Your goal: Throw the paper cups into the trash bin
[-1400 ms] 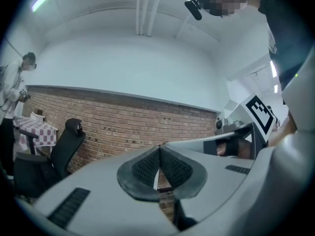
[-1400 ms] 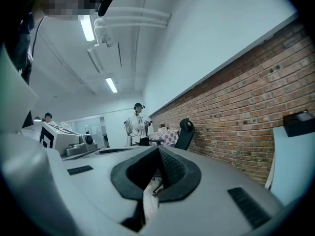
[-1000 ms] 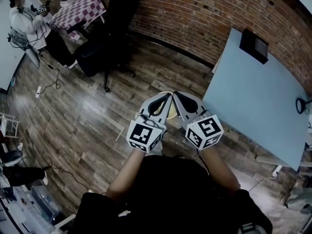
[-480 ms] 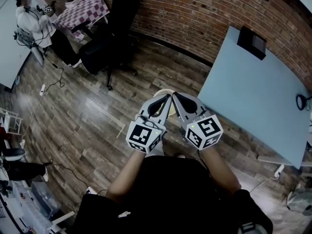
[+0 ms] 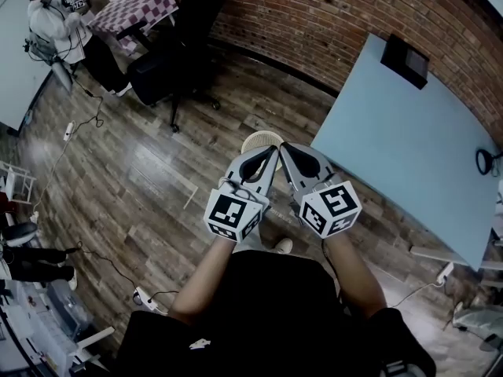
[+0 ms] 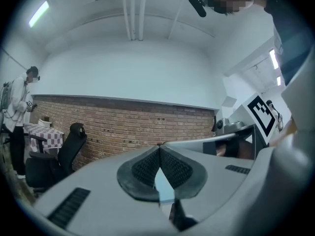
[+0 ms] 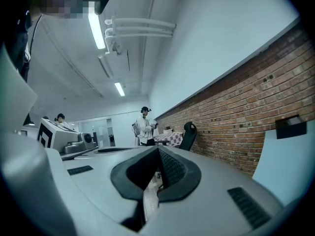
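- One paper cup is the only container in play. It is mouth up, with a round rim, and its cream inside shows only bare wall.
- Both tools meet tip to tip at the cup's near rim. They are held level in front of the person's chest, over the wood floor and just off the near left edge of the pale blue tabletop.
- On the left tool the jaws are together, and the ribbed pads pinch a thin pale strip that looks like the cup's wall.
- The right tool is closed the same way, with a whitish strip of paper caught between its pads and hanging below them.
- At the tabletop's far corner sits a black box.
- Against a second ago:
  - More of the cup's rim shows ahead of the tool tips.
  - The tabletop's edge has drawn closer to the tools.
  - The black office chair and the checkered table have slid toward the top of the head view.
  - A pale shoe now shows just below the tools.
  - A white power strip now shows on the floor at lower left.
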Motion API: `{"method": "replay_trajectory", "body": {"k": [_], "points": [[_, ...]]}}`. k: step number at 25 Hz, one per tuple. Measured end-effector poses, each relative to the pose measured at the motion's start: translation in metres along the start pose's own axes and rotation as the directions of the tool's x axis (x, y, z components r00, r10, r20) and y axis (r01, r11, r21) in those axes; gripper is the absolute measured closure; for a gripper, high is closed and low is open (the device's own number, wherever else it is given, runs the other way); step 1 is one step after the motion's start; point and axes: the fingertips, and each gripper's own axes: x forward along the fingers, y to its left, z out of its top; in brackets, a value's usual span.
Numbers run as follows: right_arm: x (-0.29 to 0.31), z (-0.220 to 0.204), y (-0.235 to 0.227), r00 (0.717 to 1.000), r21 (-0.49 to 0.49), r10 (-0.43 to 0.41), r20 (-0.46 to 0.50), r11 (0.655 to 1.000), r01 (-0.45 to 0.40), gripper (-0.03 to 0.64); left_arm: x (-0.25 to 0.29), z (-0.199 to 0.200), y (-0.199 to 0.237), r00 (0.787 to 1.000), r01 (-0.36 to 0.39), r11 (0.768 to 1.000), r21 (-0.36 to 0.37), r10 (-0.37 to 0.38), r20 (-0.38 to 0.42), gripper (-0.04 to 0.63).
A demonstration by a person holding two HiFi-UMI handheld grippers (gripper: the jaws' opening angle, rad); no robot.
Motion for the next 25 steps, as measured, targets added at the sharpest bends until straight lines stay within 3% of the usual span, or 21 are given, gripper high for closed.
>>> {"method": "replay_trajectory", "body": {"k": [10, 25], "points": [[-0.02, 0.006, -0.002, 1.0, 0.012, 0.017, 0.021, 1.0, -0.017, 0.614, 0.0, 0.005, -0.02, 0.999, -0.033, 0.999, 0.008, 0.033, -0.004, 0.588], [-0.043, 0.007, 0.011, 0.999, -0.019, -0.035, 0.025, 0.999, 0.036, 0.614, -0.015, 0.007, -0.04, 0.999, 0.031, 0.999, -0.028, -0.03, 0.025, 0.588]]}}
